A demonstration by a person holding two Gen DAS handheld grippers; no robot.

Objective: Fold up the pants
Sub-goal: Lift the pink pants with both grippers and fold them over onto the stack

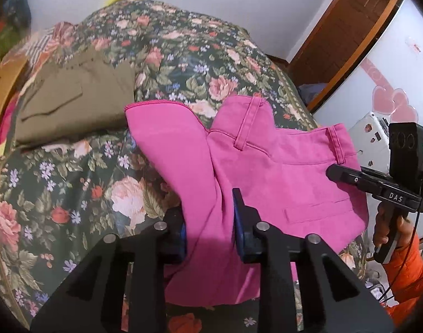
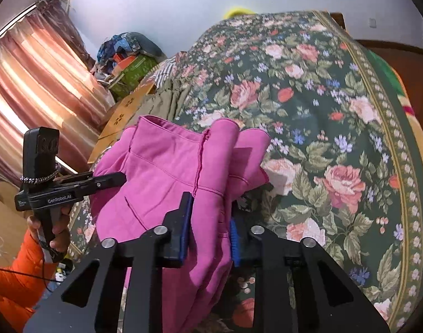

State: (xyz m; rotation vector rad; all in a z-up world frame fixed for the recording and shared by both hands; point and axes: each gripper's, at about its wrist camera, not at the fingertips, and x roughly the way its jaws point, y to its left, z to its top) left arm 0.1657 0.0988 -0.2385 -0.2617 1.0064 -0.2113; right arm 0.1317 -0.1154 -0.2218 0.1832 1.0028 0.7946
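Pink pants point(image 1: 269, 166) are held above the floral bedspread point(image 1: 183, 55). My left gripper point(image 1: 211, 222) is shut on a fold of the pink fabric at the near edge. My right gripper point(image 2: 211, 222) is shut on another bunch of the same pants point(image 2: 161, 172). The waistband with belt loops shows in the left wrist view, lifted toward the right gripper point(image 1: 339, 173). The left gripper point(image 2: 119, 179) also shows in the right wrist view, at the left edge of the pants. The lower legs hang out of sight below the fingers.
Folded olive pants point(image 1: 75, 105) lie on the bed to the far left. A cardboard box point(image 2: 122, 116) and piled clutter point(image 2: 128, 61) stand beside the bed near pink curtains point(image 2: 31, 83). A wooden door frame point(image 1: 344, 27) is at the far right.
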